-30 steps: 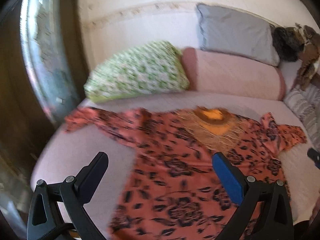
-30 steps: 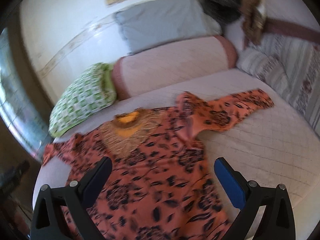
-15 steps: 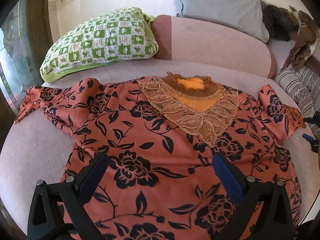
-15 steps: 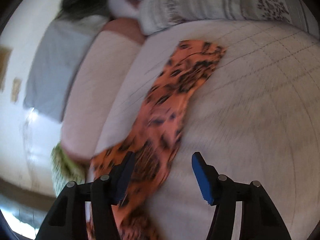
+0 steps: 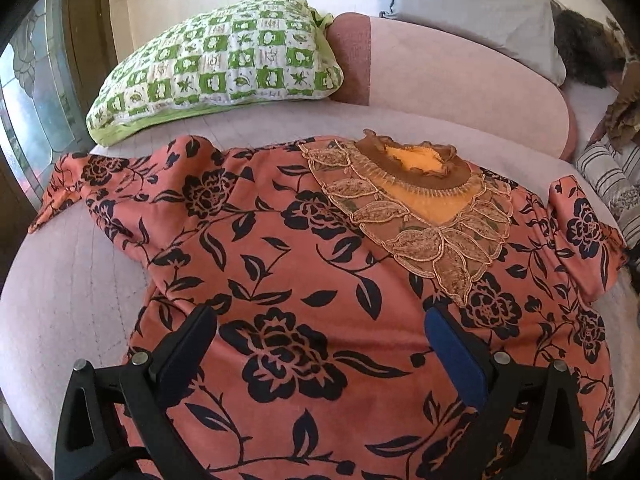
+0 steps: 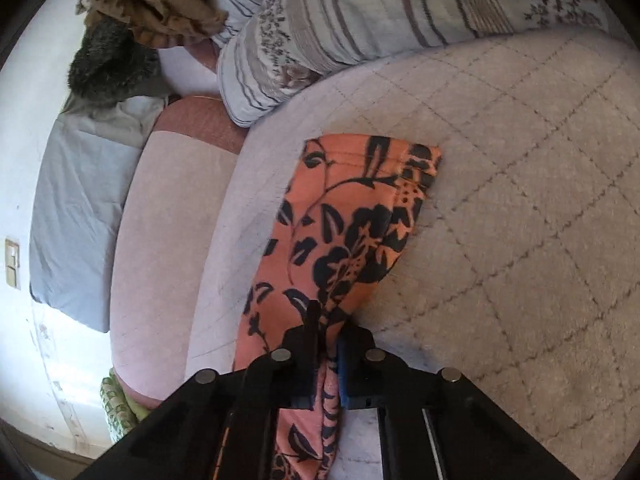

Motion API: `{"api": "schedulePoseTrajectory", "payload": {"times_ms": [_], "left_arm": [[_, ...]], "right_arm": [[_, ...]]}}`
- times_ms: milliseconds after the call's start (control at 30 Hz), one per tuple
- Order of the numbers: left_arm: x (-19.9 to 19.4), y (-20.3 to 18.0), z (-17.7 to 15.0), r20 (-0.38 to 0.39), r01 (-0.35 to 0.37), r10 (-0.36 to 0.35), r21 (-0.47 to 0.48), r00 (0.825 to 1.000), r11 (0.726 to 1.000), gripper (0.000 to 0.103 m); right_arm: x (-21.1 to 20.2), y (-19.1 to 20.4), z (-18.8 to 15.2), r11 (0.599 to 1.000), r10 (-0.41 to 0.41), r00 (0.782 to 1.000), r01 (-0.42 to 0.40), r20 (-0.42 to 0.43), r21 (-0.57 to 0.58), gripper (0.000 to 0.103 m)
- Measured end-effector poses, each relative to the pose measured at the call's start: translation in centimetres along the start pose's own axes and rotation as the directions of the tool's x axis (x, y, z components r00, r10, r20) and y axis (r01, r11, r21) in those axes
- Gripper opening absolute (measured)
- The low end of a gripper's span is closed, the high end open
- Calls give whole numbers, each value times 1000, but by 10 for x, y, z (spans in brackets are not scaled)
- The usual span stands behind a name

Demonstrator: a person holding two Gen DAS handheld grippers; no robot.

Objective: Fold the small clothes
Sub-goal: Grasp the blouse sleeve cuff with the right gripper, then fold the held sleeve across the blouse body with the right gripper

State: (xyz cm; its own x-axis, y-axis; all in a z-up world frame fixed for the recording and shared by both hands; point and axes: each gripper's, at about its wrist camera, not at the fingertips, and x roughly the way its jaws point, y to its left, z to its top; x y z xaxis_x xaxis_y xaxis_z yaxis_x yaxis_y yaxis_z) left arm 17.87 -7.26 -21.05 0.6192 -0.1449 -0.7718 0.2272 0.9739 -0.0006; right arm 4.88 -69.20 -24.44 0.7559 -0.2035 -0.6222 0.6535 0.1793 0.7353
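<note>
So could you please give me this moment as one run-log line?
stage: folding begun | left hand-held gripper: open above floral top | right hand-held gripper: shut on sleeve | surface: quilted bed

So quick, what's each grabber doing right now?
Left gripper: open, holding nothing, over the orange black-flowered cloth top.
Right gripper: closed, pinching that top's sleeve.

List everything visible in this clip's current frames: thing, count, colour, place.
floral top: 1, orange with black flowers, spread flat on the bed
sleeve: 1, orange-black, pinched in the right tongs
bed: 1, pale pink quilted cover
green pillow: 1, green-white checked, at the bed's head
bolster: 1, pink, beside the green pillow
grey pillow: 1, above the bolster
striped bedding: folded, grey-white, at the bed's edge
left tongs: open, over the top
right tongs: shut on the sleeve
</note>
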Motion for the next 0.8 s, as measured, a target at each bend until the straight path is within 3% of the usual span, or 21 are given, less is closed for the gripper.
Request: {"api": "schedulePoseTrajectory", "payload": {"times_ms": [133,267,400,500,633,800], "left_arm": [[-10,1,2,32,-11,11,-2,999,1000,103],[-26,12,5,75,-43,45,-19,996,999,103],[-43,35,7,109,-101,108,-60,988,993,103],[-48,61,7,98,-103,115,-119,989,988,103],[-53,91,5,76,-133,149,-178,986,975,103],[-58,125,1,64,-181,199,-211,978,960,103]], "right_arm": [[-31,36,-8,991,115,993,-113,23,-73,6],[-68,105,-37,950,251,968,-251,-24,-188,6],[-94,187,-96,869,350,929,-371,-122,-328,6],[-100,232,-152,809,383,899,-437,-212,-392,6],[-84,282,-249,731,341,868,-486,-361,-479,6],[-49,291,-364,696,227,826,-508,-516,-507,11]]}}
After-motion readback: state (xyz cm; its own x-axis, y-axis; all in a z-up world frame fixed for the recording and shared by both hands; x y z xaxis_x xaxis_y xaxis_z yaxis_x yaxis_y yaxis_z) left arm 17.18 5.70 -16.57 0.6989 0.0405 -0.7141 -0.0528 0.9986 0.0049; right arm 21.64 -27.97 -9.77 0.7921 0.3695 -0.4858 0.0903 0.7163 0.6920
